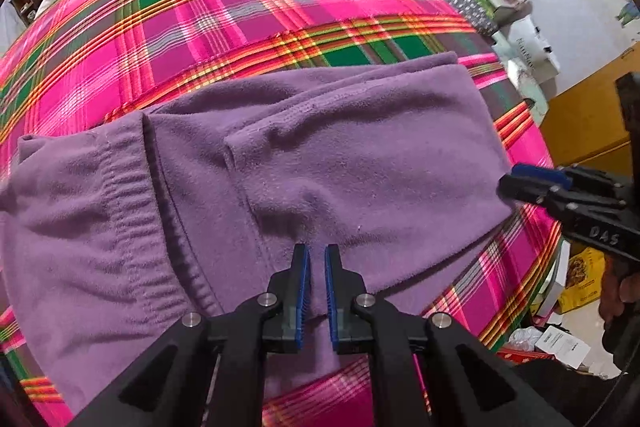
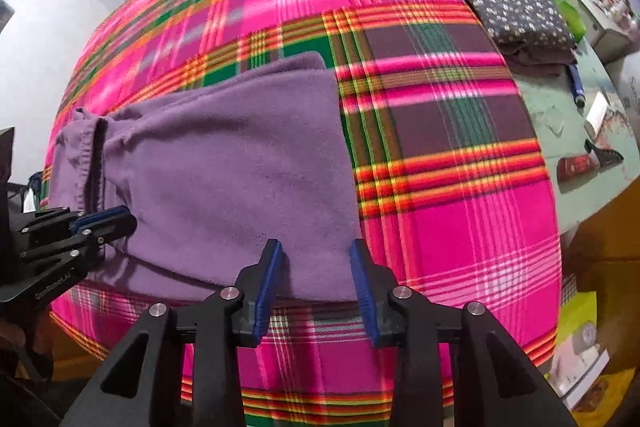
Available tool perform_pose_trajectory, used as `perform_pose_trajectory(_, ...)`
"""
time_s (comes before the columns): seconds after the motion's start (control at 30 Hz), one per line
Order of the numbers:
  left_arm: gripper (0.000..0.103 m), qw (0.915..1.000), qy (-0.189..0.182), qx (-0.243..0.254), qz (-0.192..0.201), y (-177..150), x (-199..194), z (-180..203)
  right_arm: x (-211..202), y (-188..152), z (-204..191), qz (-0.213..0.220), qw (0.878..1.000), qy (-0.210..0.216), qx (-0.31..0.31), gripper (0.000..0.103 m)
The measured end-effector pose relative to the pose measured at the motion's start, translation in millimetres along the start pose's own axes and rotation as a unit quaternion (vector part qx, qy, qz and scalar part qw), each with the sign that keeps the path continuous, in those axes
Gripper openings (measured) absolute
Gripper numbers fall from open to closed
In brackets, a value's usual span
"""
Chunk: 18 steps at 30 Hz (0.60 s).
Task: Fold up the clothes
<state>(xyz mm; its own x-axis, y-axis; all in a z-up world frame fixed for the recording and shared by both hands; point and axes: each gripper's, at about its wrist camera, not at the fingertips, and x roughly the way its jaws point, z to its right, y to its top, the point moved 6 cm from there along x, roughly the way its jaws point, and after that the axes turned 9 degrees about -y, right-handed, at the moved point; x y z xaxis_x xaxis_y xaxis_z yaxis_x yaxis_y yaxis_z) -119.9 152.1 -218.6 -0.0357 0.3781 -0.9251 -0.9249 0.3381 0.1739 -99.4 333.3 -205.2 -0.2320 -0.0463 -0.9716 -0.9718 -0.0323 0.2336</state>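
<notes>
Left wrist view looks down on a purple fleece garment (image 1: 304,163) lying folded on a bright pink plaid blanket (image 1: 240,7) that covers the work surface. The elastic waistband (image 1: 120,203) of the garment lies to the left of this view, and the rest spreads flat toward the right. The left gripper (image 1: 316,259) hangs over the near edge of the garment with its blue pads (image 1: 305,267) close together and only a narrow slit between them; whether any fleece is pinched in that slit I cannot tell. The right gripper (image 1: 520,183) enters from the right edge of this view, its tip touching the garment's right border. From the right wrist camera, the right gripper (image 2: 316,263) has its jaws well apart, straddling the garment's near right corner (image 2: 320,267), the pads not pressing on the cloth. The left gripper (image 2: 108,223) shows at the left there, at the garment's waistband end. A folded dark floral cloth (image 2: 508,3) sits on a pale green table (image 2: 552,107) beyond the blanket, well apart from the garment.
</notes>
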Motion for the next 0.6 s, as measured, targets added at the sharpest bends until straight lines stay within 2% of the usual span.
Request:
perform_pose_trajectory(0.1,0.008,0.9996,0.020,-0.013,-0.011,2,-8,4,-8,11,3,0.018,1.000,0.014,-0.008,0.024)
perform_pose_trajectory(0.3,0.008,0.9981,0.058,-0.001,0.019,23,-26,12,-9,52,6,0.042,0.998,0.023,-0.037,0.022)
perform_pose_trajectory(0.4,0.009,0.9961,0.083,-0.014,0.027,37,-23,6,-1,69,6,0.042,0.997,0.025,-0.053,0.022)
perform_pose_trajectory(0.53,0.009,0.9944,0.088,-0.048,0.031,45,-16,-13,12,81,4,0.032,0.997,0.026,-0.066,0.022)
perform_pose_trajectory(0.6,0.009,0.9945,0.079,-0.066,0.019,45,-5,-21,20,81,4,0.022,0.997,0.028,-0.067,0.021)
